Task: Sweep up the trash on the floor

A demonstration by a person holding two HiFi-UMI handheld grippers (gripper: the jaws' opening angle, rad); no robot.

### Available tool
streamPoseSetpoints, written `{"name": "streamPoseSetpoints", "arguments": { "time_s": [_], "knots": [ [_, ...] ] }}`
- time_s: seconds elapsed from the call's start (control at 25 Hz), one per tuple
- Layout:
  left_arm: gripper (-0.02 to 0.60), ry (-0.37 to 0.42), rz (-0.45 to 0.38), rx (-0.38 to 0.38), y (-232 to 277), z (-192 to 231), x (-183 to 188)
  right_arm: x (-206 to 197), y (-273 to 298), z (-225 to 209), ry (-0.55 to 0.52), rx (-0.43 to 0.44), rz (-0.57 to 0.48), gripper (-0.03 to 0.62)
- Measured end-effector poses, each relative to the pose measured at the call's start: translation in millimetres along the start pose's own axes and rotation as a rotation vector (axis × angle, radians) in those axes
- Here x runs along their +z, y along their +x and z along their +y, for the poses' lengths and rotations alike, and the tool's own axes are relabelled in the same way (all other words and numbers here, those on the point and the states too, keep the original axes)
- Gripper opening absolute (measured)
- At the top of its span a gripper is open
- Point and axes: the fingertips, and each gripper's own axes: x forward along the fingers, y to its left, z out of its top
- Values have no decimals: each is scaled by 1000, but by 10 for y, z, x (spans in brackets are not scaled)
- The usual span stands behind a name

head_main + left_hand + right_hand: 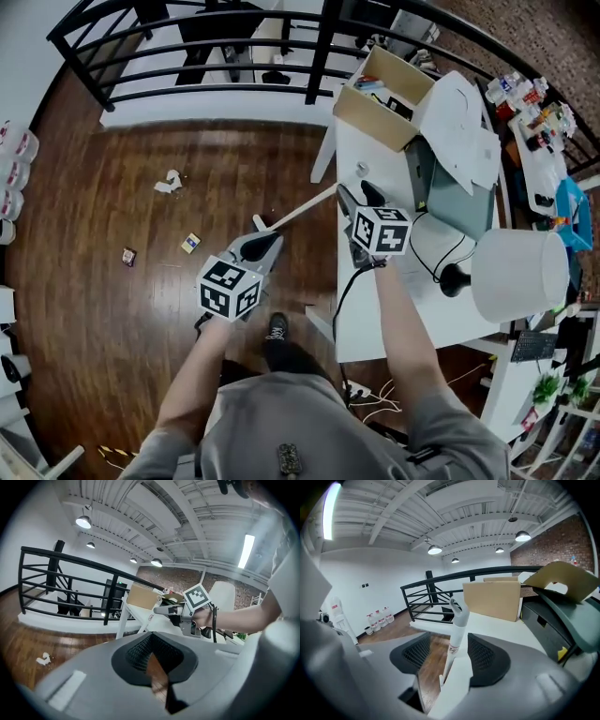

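Note:
Trash lies on the wooden floor: a crumpled white paper [169, 180] [43, 659], a yellow and blue packet [190, 243] and a small dark packet [128, 256]. A white broom handle [300, 208] [457, 630] with a grey hooked cap slants out from the table's edge. Its lower part is hidden. My right gripper [345, 195] [449, 641] is open, and the handle stands between its jaws without the pads pressing on it. My left gripper [267, 239] [152, 648] is shut and empty, just left of the handle's cap and above the floor.
A white table [370, 159] on the right carries a cardboard box [384, 94] [492, 599], a grey case and a white lamp [520, 272]. A black railing [187, 47] [56, 573] bounds the far side. Water bottles [14, 178] line the left wall. Cables [375, 398] lie by my feet.

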Motion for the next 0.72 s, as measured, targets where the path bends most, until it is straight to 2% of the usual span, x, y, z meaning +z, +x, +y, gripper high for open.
{"name": "streamPoseSetpoints", "arguments": {
  "time_s": [0.12,0.36,0.48,0.6,0.72],
  "knots": [
    [5,-21,15,25,11,75,-66,-9,206,-101,4,14,20,247],
    [5,-66,38,71,-81,180,-262,-60,505,-99,-36,55,76,243],
    [5,-97,54,95,-153,231,-398,-77,534,15,-65,75,87,211],
    [5,-124,57,114,-237,267,-500,-91,522,168,-107,109,106,106],
    [5,-142,62,125,-340,283,-626,-107,485,411,-129,175,120,95]
  ]
}}
